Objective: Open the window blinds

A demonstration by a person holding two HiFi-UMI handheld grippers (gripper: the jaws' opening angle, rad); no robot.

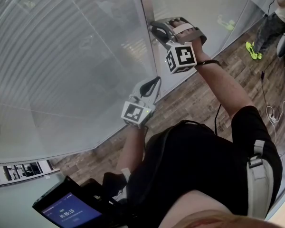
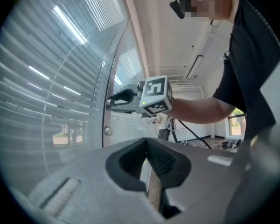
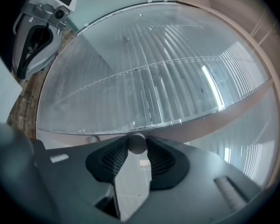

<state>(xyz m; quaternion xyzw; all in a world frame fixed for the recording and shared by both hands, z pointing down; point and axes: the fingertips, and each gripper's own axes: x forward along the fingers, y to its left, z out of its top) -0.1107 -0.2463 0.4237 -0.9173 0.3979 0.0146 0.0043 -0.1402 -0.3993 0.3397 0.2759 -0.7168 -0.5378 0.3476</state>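
Head view: the blinds fill the left and far side, with the slats lying pretty flat. They look like they're sealed behind glass, so I can't grab a slat directly. The right tool is up at the frame, nose against it. The left tool hangs lower and nearer, off the glass.

Left tool view: its jaws are pressed together with nothing in them, and it's pointing along the frame. There's a second knob on the frame below where the right tool sits.

Right tool view: the pads are clamped on a small round knob, one pad on each side, and it's caught right at the tips.

How I think it'll handle: the knob looks hard, smooth and tiny, so it'll probably be slippery. I'd hold it square across its round sides, seated deeper in the ribbed pads if possible, and turn it about its own axis rather than pulling. The slats themselves should be light, so it shouldn't take much force. The real risk is the pads slipping off.
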